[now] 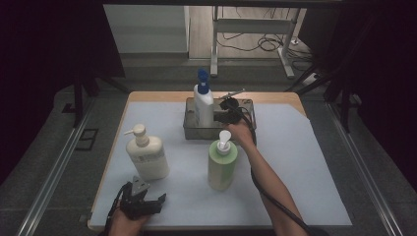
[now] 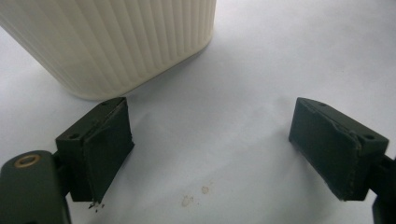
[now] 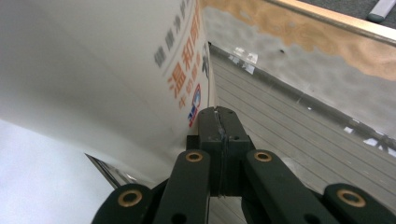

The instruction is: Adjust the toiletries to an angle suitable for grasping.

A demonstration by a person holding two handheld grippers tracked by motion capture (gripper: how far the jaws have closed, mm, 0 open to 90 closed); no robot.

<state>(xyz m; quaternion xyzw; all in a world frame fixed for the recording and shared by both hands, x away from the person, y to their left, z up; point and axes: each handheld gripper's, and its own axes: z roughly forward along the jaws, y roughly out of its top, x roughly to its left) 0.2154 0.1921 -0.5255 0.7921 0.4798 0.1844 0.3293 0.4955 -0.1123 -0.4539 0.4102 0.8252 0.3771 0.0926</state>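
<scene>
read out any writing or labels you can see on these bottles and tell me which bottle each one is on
"温和" in large orange characters: on the white bottle with the blue pump, standing in the metal tray.
Grey characters above it, smaller orange ones below, and a red and blue round mark: same bottle, too blurred to read.
Label on the cream pump bottle: too small to read.
Green pump bottle: no writing can be made out.
</scene>
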